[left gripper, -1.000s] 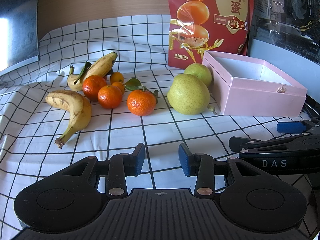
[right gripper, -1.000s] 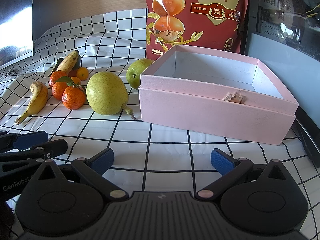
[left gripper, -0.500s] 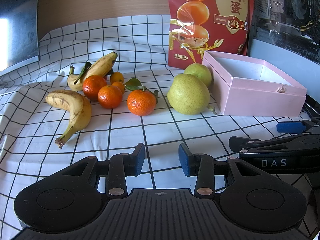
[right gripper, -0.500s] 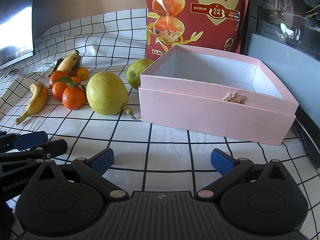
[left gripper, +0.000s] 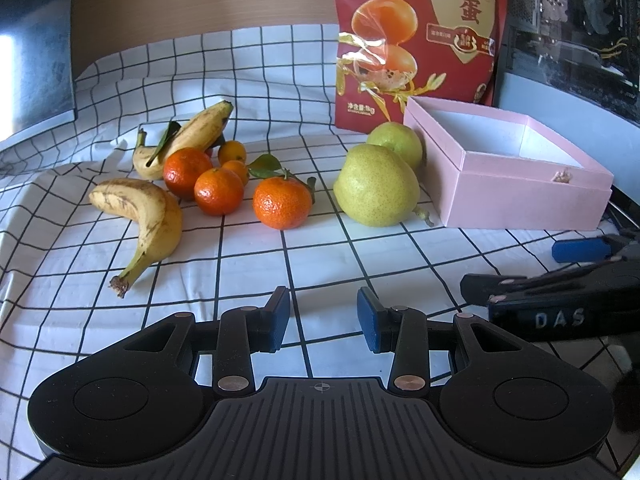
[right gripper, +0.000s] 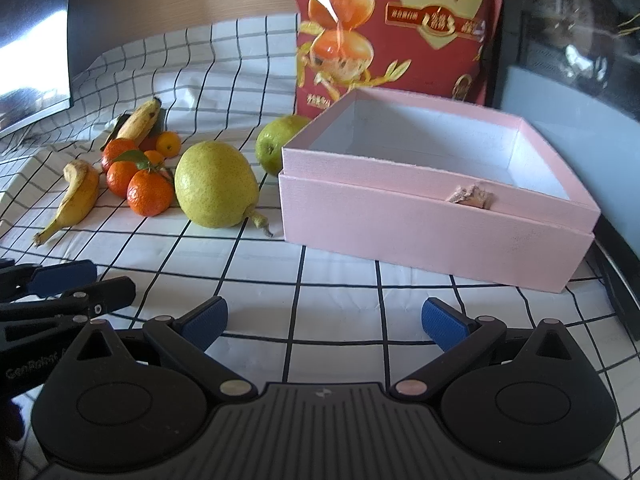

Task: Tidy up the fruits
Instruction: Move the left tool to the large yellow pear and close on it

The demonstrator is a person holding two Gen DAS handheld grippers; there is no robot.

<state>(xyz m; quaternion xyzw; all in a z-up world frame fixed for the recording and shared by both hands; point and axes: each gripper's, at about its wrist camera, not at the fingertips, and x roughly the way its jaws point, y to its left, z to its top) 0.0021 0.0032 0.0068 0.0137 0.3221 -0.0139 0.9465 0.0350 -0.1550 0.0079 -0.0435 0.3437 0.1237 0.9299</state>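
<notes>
On the desk, over a white cloth with a black grid (left gripper: 320,240), all the fruit lies loose beside an empty pink cardboard box (right gripper: 432,216), so I judge the sorting has not begun. My left gripper (left gripper: 323,314) hovers low with its blue-padded fingers (left gripper: 280,312) partly open on nothing. My right gripper (right gripper: 324,318) faces the box, fingers spread wide, also empty. Nearest the box sits a large yellow-green pear (left gripper: 376,188), with a smaller green pear (right gripper: 278,142) behind it touching the box wall. Further left lie three orange mandarins (left gripper: 282,202), two small kumquat-like fruits (left gripper: 232,152) and two spotted yellow bananas (left gripper: 148,216). Next I would reach for one fruit, likely the large pear, with fingers opened wider than its body. A tall red snack bag (left gripper: 416,36) is cut off above, and something tiny clings to the box rim, unidentifiable.
</notes>
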